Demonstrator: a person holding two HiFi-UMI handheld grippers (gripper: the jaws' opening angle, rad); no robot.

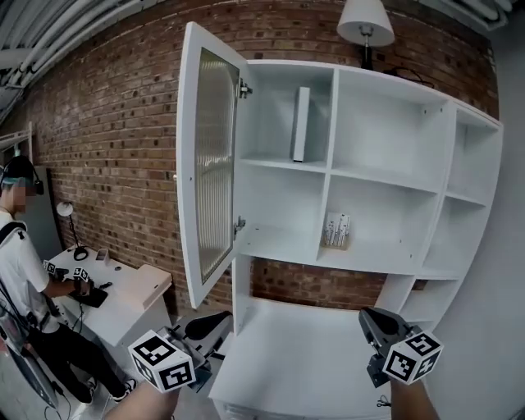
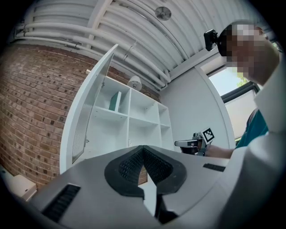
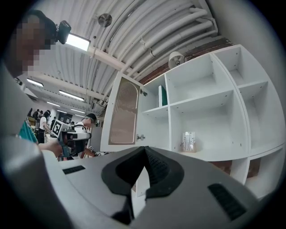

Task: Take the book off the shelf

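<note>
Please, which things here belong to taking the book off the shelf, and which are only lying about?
For the job: book, shelf, open door, left tongs, right tongs.
Lying about: small pack, lamp, desk.

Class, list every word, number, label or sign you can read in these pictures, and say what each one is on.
No text here is legible.
Packet in the middle compartment: print too small to read.
Book: no lettering can be made out.
Left marker cube and right marker cube: black square patterns, not letters.
</note>
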